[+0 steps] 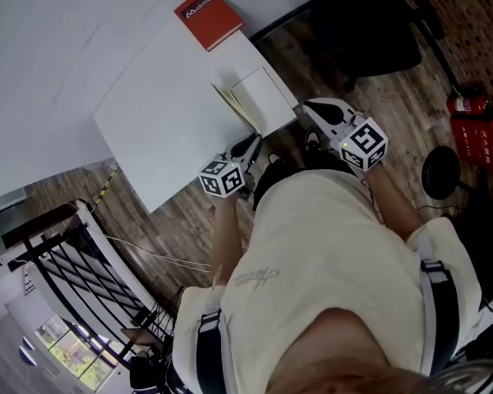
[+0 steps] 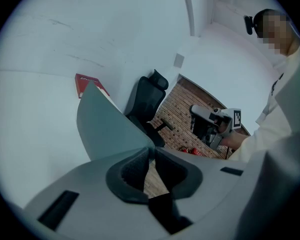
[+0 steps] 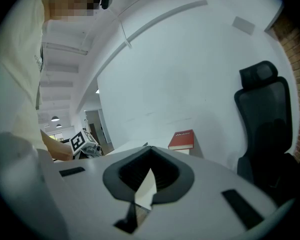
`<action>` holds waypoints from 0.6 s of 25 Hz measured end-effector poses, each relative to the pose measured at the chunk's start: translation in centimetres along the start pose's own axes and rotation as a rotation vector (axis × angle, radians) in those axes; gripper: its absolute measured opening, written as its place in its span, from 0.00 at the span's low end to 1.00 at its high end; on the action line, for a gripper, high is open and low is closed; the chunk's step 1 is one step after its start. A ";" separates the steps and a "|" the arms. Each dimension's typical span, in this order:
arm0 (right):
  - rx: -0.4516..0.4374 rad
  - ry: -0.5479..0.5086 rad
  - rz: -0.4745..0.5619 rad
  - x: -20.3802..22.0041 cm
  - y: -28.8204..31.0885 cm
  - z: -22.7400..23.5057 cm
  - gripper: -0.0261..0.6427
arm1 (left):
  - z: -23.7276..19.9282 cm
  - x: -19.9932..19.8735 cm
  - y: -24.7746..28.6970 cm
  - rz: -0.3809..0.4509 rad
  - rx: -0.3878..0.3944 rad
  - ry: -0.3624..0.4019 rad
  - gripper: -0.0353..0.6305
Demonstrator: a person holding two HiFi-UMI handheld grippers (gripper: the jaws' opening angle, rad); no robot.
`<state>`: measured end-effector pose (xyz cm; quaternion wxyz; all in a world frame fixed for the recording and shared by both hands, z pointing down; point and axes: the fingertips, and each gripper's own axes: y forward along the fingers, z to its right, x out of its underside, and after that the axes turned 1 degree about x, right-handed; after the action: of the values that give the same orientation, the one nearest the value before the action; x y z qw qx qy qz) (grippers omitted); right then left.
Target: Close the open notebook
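The notebook [image 1: 261,97] lies open on the white desk [image 1: 164,113]. It sits at the near corner, a bit right of the middle of the head view. One big white page lies flat. On its left side a thin bunch of pages stands up a little, like a fan. A red book [image 1: 208,16] lies shut at the far end of the desk, near the top of the frame, well apart from the notebook.

My left gripper [image 1: 251,144] is just below the notebook in the frame, at the edge of the desk. Its jaws are together at the tips and hold nothing. I see only wood floor through the small gap. My right gripper [image 1: 311,107] is just to the right of the notebook, off the desk. Its jaws are together at the tips too, with nothing in them.

I think the notebook is light and thin. The pages are soft and will bend or crease if I pinch hard. The desk looks smooth, so the notebook may slide when I push it. I think the best place to take hold is the outer edge of the raised pages, then fold them over. My other jaws could press on the flat page to keep it in place.
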<state>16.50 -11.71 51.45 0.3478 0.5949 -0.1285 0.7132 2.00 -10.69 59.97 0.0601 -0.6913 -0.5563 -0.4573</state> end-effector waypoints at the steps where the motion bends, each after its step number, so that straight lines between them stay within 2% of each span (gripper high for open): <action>1: 0.000 0.000 -0.003 0.2 -0.2 0.4 0.05 | 0.2 0.0 0.4 -0.002 0.001 0.002 0.13; 15: 0.019 0.019 -0.009 1.9 -1.6 4.7 0.05 | 1.6 1.2 6.3 -0.057 0.033 -0.007 0.11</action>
<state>21.01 -12.66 54.03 0.3468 0.5918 -0.1157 0.7184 8.07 -11.26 62.57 0.0562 -0.6757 -0.5834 -0.4471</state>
